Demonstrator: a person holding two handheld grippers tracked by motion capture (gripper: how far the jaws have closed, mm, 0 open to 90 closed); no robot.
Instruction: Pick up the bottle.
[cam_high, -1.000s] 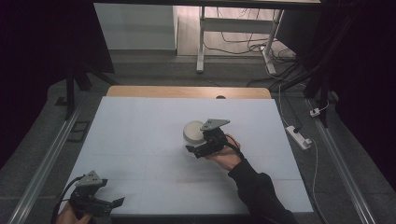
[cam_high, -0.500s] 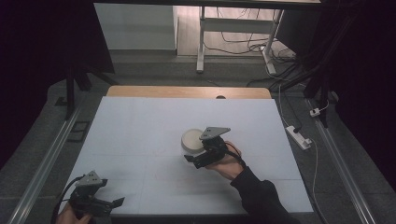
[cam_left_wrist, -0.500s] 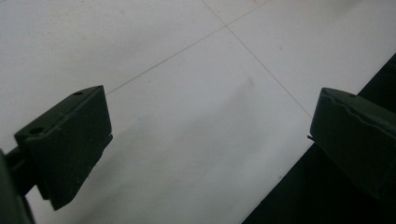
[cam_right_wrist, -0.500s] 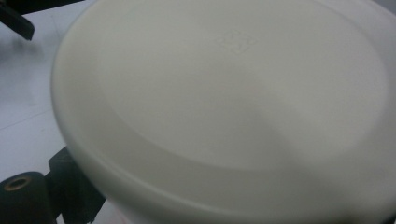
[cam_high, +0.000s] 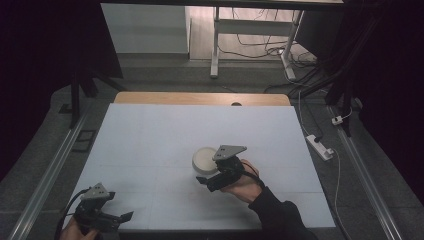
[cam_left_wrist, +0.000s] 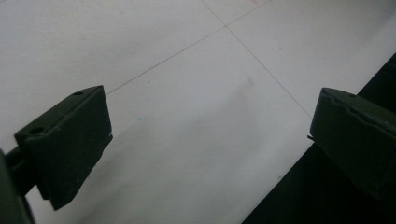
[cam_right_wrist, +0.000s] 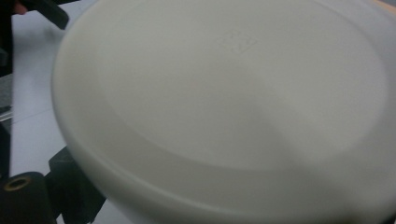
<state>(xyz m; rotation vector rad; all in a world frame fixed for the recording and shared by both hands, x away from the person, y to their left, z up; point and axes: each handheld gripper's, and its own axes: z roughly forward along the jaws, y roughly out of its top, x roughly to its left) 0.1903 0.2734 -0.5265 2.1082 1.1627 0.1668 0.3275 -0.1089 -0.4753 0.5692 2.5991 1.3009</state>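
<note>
A: Starting at the left. Our left gripper (cam_high: 107, 218) sits at the near-left corner of the table (cam_high: 150, 135), jaws spread wide apart with nothing between them; in the left gripper view we look past both black jaws at bare white surface and the table's dark edge.

B: Agreed, idle there. Surface is matt white sheet with thin seam lines, flat, probably low friction for anything slid across it.

A: Moving right, to mid-table. The white bowl (cam_high: 206, 159) stands upright, near the centre, a little toward our side. Our right gripper (cam_high: 206, 181) is at its near rim, right hand (cam_high: 245, 186) behind it.

B: In the right gripper view the bowl (cam_right_wrist: 224, 107) looms close: smooth, round, shallow, a small square moulded mark on its floor. One black jaw shows under the wall at lower left. We cannot tell whether the jaws have closed on the rim.

A: Handling, as we judge it: looks like plastic or melamine, so light and stiff, unlikely to shatter. Glossy, so slippery.

B: Then the rim is our hold: one jaw inside the wall, one outside, seated deep. A shallow pinch on that curved wall could let it swing or slip out.

A: Keep it level when lifting.
</note>
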